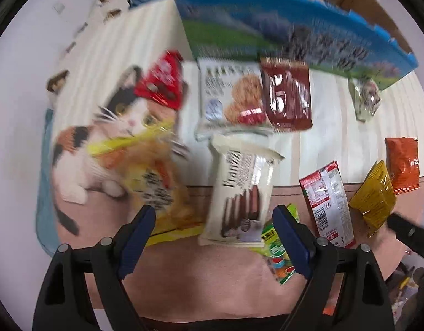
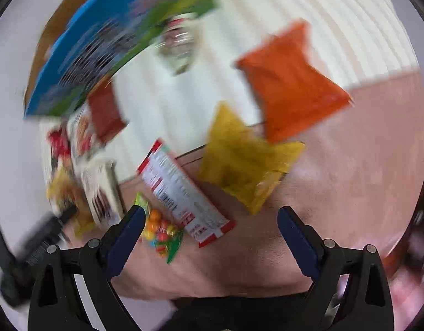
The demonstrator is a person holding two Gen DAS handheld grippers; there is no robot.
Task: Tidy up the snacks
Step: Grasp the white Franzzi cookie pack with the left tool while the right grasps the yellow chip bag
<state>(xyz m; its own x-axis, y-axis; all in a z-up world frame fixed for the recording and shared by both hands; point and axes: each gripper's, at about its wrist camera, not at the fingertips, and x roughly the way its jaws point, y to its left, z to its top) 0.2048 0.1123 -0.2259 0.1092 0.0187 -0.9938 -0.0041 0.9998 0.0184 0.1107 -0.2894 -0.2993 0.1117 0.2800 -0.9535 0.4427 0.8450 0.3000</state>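
Cream-white wafer packet [image 1: 241, 190] lies on the cat-print mat [image 1: 82, 127], just ahead of the left gripper [image 1: 214, 237], whose blue-padded jaws stand spread wide with nothing between them. Right gripper [image 2: 212, 237] also gapes empty above the pink surface; yellow pouch [image 2: 245, 160], orange pouch [image 2: 289, 82] and red-and-white packet [image 2: 184, 190] lie ahead, a fruit-candy bag [image 2: 159, 234] beside its left finger. Blue-and-green box [image 1: 281, 27] stands behind the scattered snacks.

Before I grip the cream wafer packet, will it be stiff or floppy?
The cream wafer packet is probably fairly stiff: it keeps a flat, blocky shape, and its picture shows wafers. Its glossy film may slip between the fingers. The wafers likely break if squeezed hard. It probably weighs little.
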